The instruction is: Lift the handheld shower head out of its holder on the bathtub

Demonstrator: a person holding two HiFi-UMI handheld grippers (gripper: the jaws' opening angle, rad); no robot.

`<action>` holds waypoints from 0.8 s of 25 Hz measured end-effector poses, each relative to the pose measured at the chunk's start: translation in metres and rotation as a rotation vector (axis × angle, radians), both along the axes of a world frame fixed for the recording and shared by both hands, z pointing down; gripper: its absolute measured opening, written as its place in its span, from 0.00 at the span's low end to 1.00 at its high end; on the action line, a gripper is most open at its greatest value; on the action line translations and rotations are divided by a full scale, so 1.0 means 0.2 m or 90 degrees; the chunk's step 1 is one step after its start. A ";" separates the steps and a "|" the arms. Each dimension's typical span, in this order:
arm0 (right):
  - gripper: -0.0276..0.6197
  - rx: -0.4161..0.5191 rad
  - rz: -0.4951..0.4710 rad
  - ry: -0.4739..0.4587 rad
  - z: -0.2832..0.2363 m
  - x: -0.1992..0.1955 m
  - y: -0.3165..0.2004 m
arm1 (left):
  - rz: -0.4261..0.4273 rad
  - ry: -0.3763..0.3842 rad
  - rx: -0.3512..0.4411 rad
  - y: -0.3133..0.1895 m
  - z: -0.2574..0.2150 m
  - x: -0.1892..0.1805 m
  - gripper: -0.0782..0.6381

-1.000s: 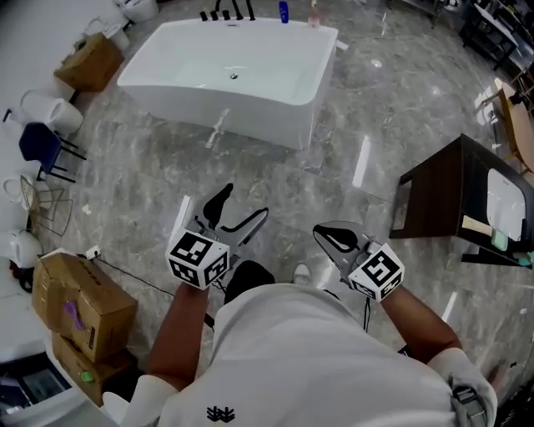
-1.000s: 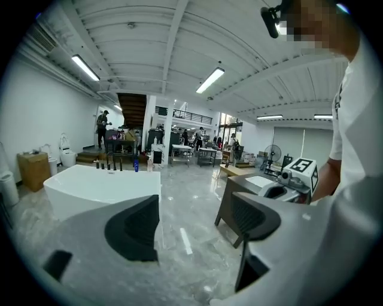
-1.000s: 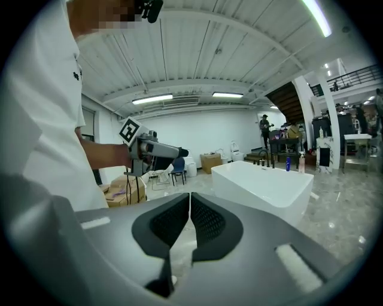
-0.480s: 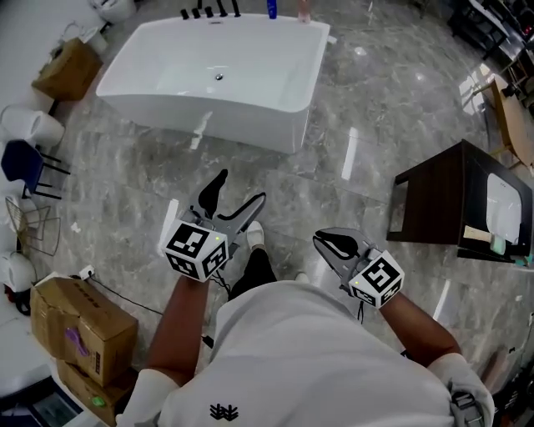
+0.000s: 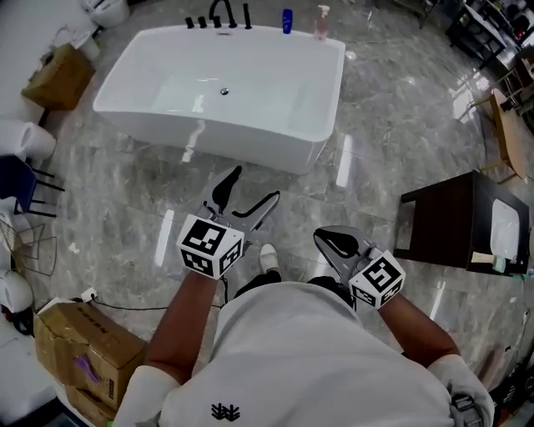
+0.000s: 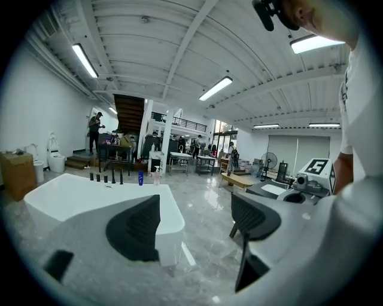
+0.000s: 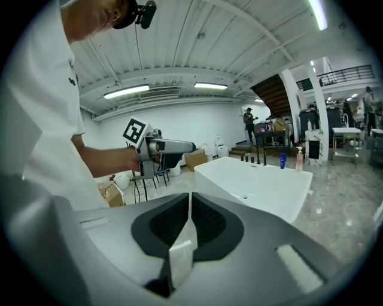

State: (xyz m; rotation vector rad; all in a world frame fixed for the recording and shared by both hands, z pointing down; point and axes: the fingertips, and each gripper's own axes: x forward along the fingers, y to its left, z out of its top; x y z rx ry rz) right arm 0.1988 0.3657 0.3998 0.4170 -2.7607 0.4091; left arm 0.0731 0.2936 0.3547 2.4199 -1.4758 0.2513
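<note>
The white bathtub (image 5: 250,138) stands on the marble floor ahead of me. A row of black tap fittings (image 5: 219,17) rises from its far rim; which of them is the shower head I cannot tell. My left gripper (image 5: 253,187) is held open in the air short of the tub's near wall, with nothing between its jaws. My right gripper (image 5: 328,238) hangs lower and further back, jaws shut on nothing. In the left gripper view the tub (image 6: 72,194) and the fittings (image 6: 106,177) lie far beyond the open gripper (image 6: 194,221). The right gripper view shows the shut gripper (image 7: 190,222) and the tub (image 7: 257,185).
A blue bottle (image 5: 286,20) and a pump bottle (image 5: 321,22) stand on the tub's far rim. A dark table (image 5: 450,213) is at the right. Cardboard boxes (image 5: 57,75) (image 5: 79,354) and a blue chair (image 5: 12,179) line the left side.
The view has shifted so the tub's far rim and fittings show more fully. My left gripper has moved a little right and toward the tub, still open. The right gripper stays shut.
</note>
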 end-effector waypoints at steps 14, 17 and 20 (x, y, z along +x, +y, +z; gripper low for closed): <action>0.06 -0.008 -0.020 0.038 0.04 -0.43 -0.34 | -0.021 0.006 -0.008 -0.33 0.12 -0.42 0.63; 0.06 -0.014 -0.024 0.035 0.07 -0.49 -0.50 | -0.028 0.006 -0.016 -0.47 0.14 -0.47 0.63; 0.06 -0.019 -0.032 0.030 0.08 -0.55 -0.68 | -0.025 -0.002 -0.025 -0.63 0.13 -0.51 0.63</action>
